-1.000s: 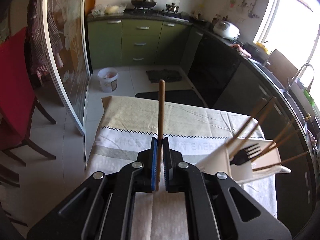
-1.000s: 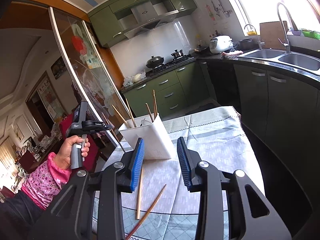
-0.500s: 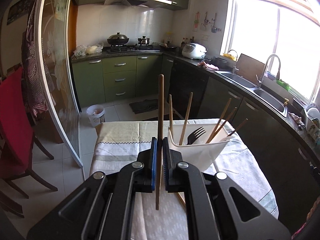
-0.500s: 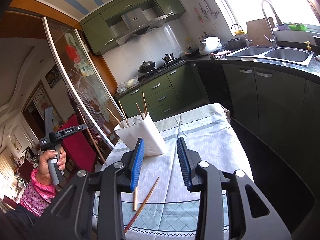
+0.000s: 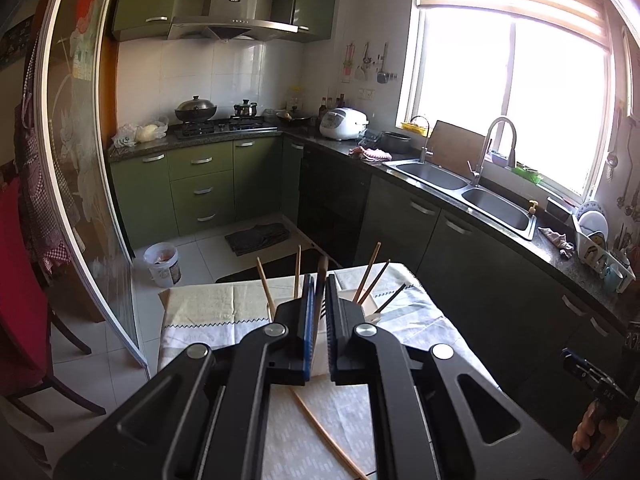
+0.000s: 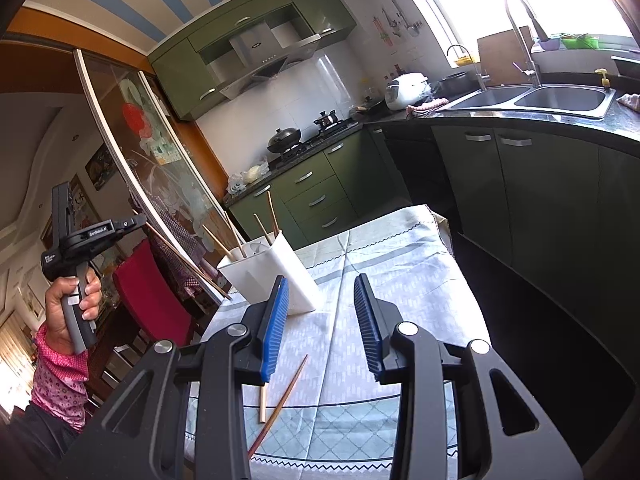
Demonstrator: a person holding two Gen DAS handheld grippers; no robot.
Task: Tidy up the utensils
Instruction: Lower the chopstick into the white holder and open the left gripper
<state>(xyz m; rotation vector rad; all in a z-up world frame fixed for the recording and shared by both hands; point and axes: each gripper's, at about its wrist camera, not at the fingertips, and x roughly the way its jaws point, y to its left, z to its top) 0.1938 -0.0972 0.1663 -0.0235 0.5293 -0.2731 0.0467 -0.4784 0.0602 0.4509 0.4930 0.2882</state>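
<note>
I'm clamping a chopstick (image 5: 320,292) in my left gripper (image 5: 319,328) above the holder (image 6: 280,270); my right gripper (image 6: 322,328) is hanging part-open, empty, over two chopsticks (image 6: 280,400) on the bench (image 6: 400,264).

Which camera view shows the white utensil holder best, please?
The right wrist view: the white utensil holder stands in full sight on the tablecloth. In the left wrist view, the left gripper hides nearly all of it; only a sliver of rim shows.

left gripper (image 6: 138,222) side label: roughly "GenRobot AI", small | tablecloth (image 5: 208,320) woven lettering: faint, unreadable | range hood (image 5: 234,0) badge: too small to read
</note>
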